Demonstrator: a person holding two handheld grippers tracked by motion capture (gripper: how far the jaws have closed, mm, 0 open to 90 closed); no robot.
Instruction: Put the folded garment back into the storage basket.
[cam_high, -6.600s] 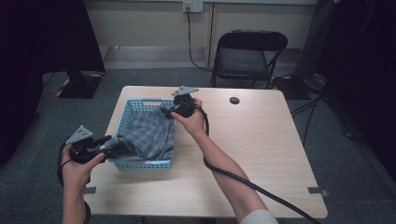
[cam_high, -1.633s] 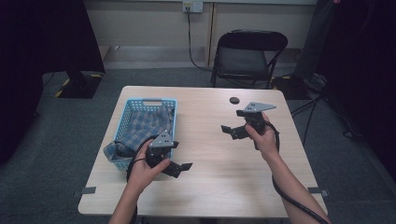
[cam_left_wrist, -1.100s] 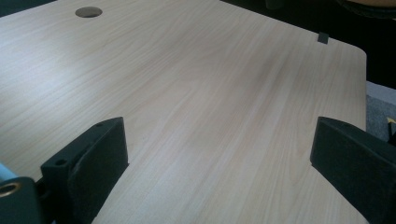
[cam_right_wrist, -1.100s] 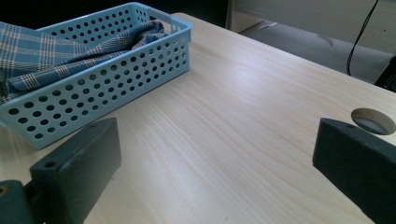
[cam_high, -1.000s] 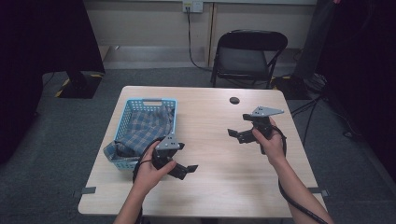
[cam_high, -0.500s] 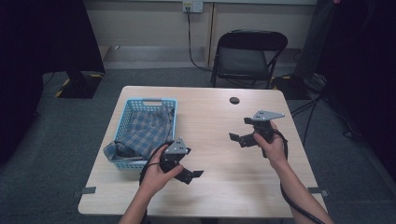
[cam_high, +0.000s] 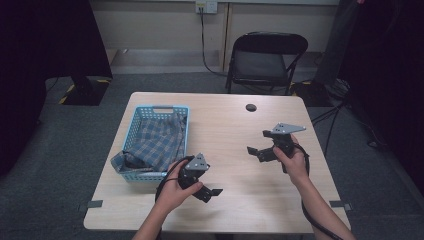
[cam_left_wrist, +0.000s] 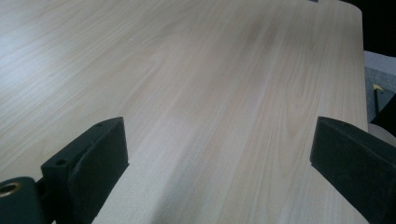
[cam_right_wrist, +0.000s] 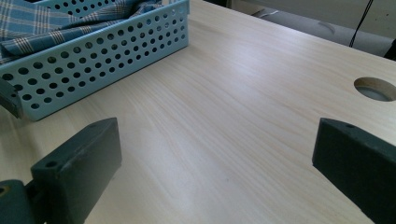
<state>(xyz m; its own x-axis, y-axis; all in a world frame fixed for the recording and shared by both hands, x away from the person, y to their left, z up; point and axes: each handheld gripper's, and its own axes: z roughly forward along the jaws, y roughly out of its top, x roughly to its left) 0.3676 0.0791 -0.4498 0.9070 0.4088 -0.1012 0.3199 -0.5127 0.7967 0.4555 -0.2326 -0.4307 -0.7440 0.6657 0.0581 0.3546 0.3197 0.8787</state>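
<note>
Hovering both grippers, left (cam_high: 209, 190) at six o'clock, right (cam_high: 256, 151) at three, jaws wide and empty, apparently resting since the cloth (cam_high: 155, 141) is lying in the basket (cam_high: 131, 131) at nine.

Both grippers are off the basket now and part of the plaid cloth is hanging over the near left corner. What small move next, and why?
Probably bring the left gripper, the nearer one, back to the blue basket and tuck in the plaid cloth. A fold of it spills over the basket's near left corner. Both grippers are open and hold nothing; the right gripper hangs over bare table.
</note>
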